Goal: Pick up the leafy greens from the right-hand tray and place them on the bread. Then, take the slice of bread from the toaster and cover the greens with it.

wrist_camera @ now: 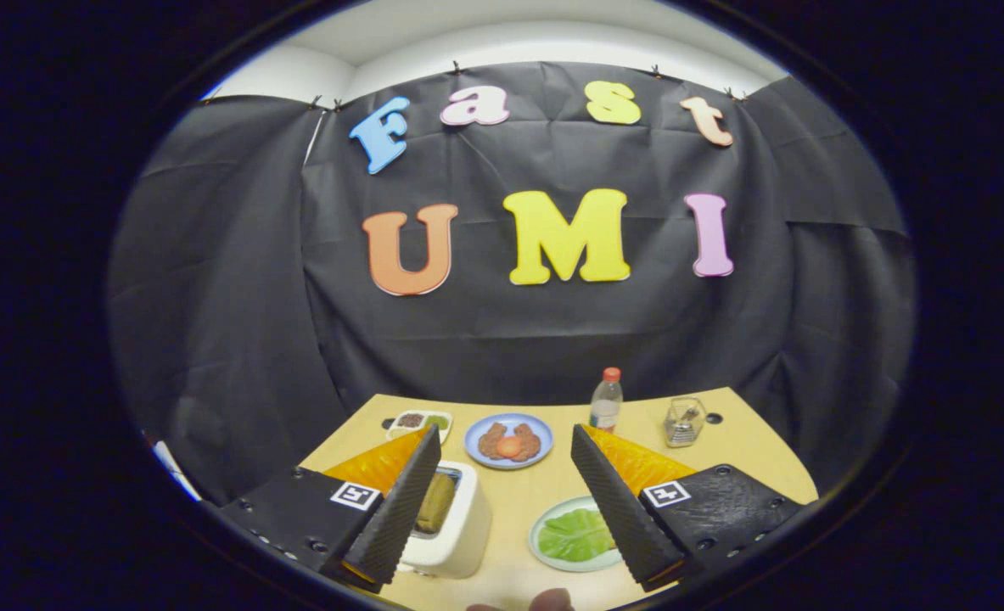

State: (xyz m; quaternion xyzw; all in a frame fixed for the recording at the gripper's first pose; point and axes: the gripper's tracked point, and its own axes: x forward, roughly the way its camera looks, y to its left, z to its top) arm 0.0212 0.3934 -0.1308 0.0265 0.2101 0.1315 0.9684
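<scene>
gripper (pixel 506 441) open above toaster (pixel 449 530), leafy greens (pixel 576 535).

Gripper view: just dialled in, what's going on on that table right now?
A person holds the gripper above the table, its fingers spread open and holding nothing. The leafy greens lie untouched on their tray between the fingers, beside the right one. A slice of bread stands in the white toaster by the left finger. Beyond the fingers a blue plate holds food, with a bottle behind it. Nothing is picked up yet.
</scene>
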